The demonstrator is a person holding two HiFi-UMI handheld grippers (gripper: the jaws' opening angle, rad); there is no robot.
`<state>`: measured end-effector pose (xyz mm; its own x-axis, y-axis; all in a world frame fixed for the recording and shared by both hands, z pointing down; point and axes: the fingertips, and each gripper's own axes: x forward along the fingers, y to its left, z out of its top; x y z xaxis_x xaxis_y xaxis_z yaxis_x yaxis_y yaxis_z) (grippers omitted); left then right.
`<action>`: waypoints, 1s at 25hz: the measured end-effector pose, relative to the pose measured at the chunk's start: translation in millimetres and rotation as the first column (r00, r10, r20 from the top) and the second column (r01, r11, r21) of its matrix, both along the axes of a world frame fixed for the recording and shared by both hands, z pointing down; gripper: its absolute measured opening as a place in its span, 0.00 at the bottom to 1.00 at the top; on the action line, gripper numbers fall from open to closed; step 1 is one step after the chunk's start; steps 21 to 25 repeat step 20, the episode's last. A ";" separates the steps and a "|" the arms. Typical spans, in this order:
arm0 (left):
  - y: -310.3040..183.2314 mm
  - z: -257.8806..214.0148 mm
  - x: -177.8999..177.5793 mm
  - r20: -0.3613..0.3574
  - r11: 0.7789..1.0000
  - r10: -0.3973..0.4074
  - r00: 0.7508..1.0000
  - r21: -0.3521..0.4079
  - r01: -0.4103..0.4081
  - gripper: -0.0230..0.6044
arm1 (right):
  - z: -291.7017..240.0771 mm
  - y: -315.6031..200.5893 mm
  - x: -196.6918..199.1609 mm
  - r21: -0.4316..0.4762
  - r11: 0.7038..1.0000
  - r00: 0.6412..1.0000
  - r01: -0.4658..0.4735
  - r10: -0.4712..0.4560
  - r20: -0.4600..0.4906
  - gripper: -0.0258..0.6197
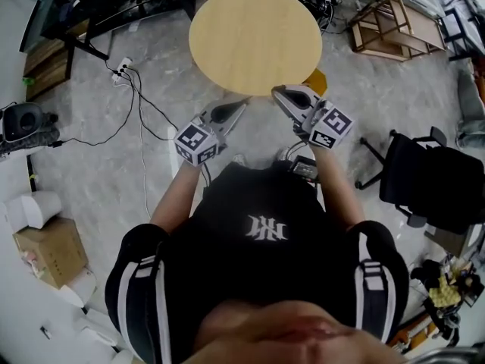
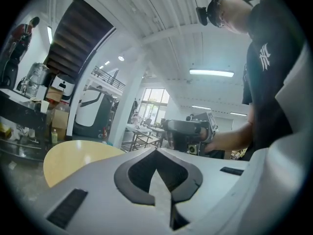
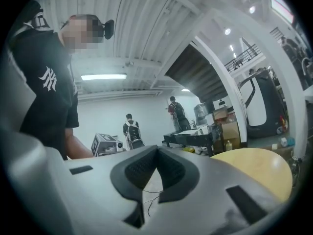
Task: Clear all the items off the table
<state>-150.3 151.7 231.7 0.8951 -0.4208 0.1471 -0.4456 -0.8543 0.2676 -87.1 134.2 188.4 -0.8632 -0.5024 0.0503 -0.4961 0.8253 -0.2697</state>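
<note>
The round pale wooden table [image 1: 255, 36] stands in front of me with nothing on its top. My left gripper [image 1: 242, 103] hangs just off the table's near edge, its tips closed to a point and empty. My right gripper [image 1: 276, 92] is beside it on the right, also shut and empty. The two point roughly toward each other. In the left gripper view the jaws [image 2: 156, 152] meet, with the table [image 2: 73, 156] at the left and the right gripper [image 2: 188, 131] beyond. In the right gripper view the jaws [image 3: 156, 150] meet, with the table [image 3: 257, 165] at the right.
A black office chair [image 1: 428, 180] stands on the floor to the right. A wooden frame [image 1: 394, 25] lies at the back right. Cables and a power strip [image 1: 123, 70] run across the floor on the left, near a cardboard box [image 1: 49, 252]. Two people [image 3: 131, 131] stand far off.
</note>
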 end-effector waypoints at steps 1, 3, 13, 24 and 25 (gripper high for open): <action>2.7 -2.6 -1.9 -0.001 1.000 -0.004 1.000 -0.002 0.004 0.06 | -2.4 5.2 -2.2 -0.002 1.000 1.000 0.006 -0.006 -0.003 0.04; 8.3 -12.0 -2.9 -0.005 1.000 -0.014 1.000 0.008 0.014 0.06 | -6.7 16.7 -4.0 -0.003 1.000 0.999 0.029 -0.029 -0.015 0.04; 14.3 -29.0 -16.5 0.006 0.999 -0.034 0.999 0.012 0.034 0.06 | -15.2 30.5 5.1 0.026 0.988 0.988 0.153 -0.153 -0.004 0.04; 49.6 -40.6 42.1 -0.019 0.999 0.003 1.000 0.042 -0.002 0.06 | -7.9 67.1 33.3 0.022 0.987 0.987 0.159 -0.160 0.009 0.04; 49.6 -40.6 42.1 -0.019 0.999 0.003 1.000 0.042 -0.002 0.06 | -7.9 67.1 33.3 0.022 0.987 0.987 0.159 -0.160 0.009 0.04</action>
